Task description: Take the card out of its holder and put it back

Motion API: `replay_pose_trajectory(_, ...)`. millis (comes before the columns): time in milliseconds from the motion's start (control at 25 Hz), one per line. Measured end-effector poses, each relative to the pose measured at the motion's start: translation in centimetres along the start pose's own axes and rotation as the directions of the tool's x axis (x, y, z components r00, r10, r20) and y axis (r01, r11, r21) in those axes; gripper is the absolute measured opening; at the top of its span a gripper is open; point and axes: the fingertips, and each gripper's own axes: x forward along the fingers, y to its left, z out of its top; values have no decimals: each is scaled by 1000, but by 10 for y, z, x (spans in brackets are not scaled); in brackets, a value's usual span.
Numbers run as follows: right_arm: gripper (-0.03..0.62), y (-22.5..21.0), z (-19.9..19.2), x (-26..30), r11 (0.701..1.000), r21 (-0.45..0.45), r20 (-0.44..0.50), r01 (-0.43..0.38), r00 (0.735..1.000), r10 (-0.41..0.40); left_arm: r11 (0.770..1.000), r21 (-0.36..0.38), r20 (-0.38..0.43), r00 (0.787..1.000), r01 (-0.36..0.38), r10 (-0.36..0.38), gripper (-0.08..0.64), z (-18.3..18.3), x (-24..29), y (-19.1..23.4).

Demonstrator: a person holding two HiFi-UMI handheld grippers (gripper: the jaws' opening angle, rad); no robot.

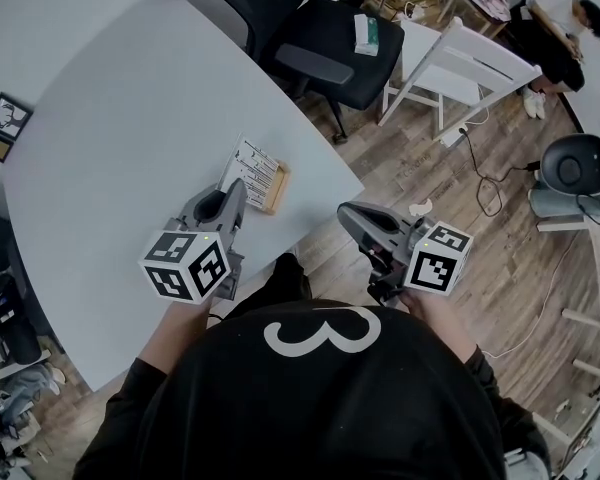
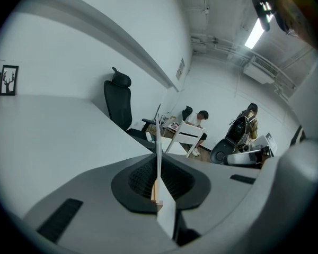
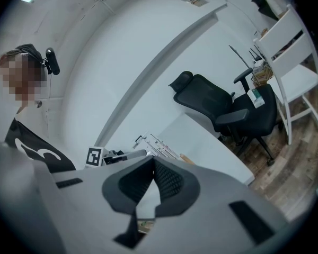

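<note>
Your black shirt (image 1: 310,398) fills the bottom of the head view, and just beyond it both hands sit on the near side of the holder (image 1: 277,190). Your left gripper (image 1: 237,190) is the one that counts. Its jaws are pinched narrow on the card (image 1: 253,163), which the left gripper view shows edge-on as a thin white line running straight between the pads, with a sliver of the holder's wood low in the gap. So the card lies in line with your jaws, standing upright, its long axis pointing away from you along the holder. Whether its bottom edge is seated in the slot or only above it, no view lets me tell. Your right gripper (image 1: 348,216) hangs to the right of the holder, clear of it and past the edge of the table (image 1: 130,148), over the wooden floor. Its jaws are closed tip to tip with nothing in them, and it is the farther of the two. My read is that the next move is a straight vertical one for the left hand. Keep the card's plane matched to the slot's length, since a twist could jam the edge against the wood or tip the holder, which sits near the table's edge. Beyond the holder stands a black office chair (image 1: 330,38).
</note>
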Motion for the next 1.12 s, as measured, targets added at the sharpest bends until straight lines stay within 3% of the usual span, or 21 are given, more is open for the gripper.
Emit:
replay_pose_trajectory(480, 8, 0, -1, -5, 1000, 11, 11, 7, 1000, -7, 999, 26, -34, 999, -31, 32, 25, -11, 7, -1)
replay_pose_trajectory(1120, 8, 6, -15, -19, 1000, 28, 0, 12, 1000, -12, 996, 81, -121, 991, -43, 53, 25, -52, 20, -1)
